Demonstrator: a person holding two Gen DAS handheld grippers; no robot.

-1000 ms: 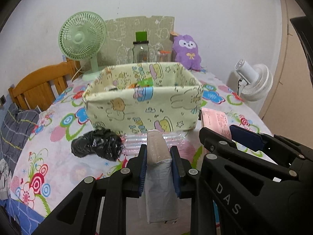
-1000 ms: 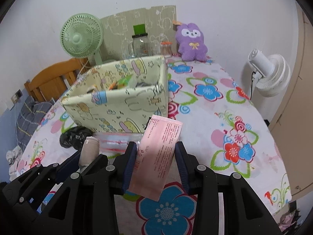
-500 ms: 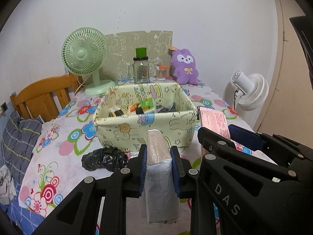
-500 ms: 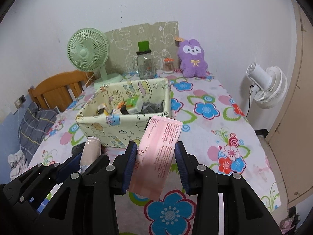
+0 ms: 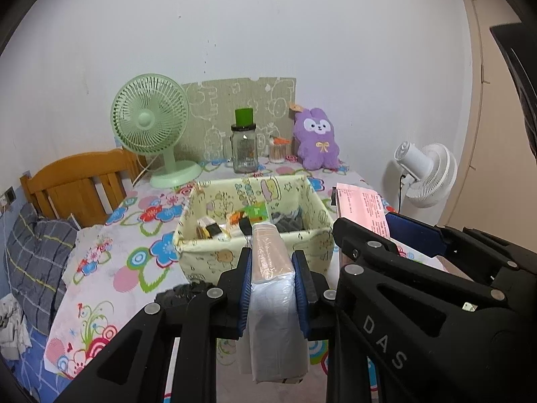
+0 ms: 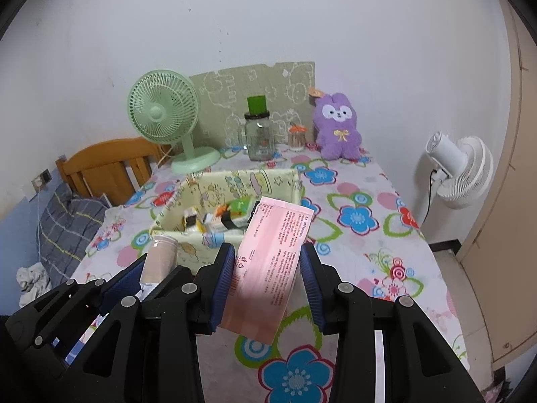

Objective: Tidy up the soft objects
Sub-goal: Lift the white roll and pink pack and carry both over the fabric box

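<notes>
My left gripper point(image 5: 271, 280) is shut on a soft clear-wrapped packet point(image 5: 273, 299) with a beige upper part, held above the table in front of the fabric box point(image 5: 255, 250). My right gripper point(image 6: 267, 280) is shut on a pink printed packet point(image 6: 272, 265), also held above the table just in front of the box point(image 6: 174, 211). The cream cartoon-print box holds several small packets. The pink packet also shows in the left wrist view point(image 5: 360, 206), and the beige packet shows in the right wrist view point(image 6: 159, 262). A black crumpled bag point(image 5: 183, 292) lies on the table, mostly hidden behind the left gripper.
On the flowered tablecloth point(image 6: 369, 235) at the back stand a green fan point(image 5: 151, 127), a glass jar with a green lid point(image 5: 244, 147), a small cup point(image 5: 278, 149) and a purple plush rabbit point(image 5: 317, 142). A wooden chair point(image 5: 80, 184) is at left, a white fan point(image 6: 459, 164) at right.
Both grippers have risen and pulled back from the box, still holding their packets. The box's inside now shows from above and the black bag is nearly hidden.
</notes>
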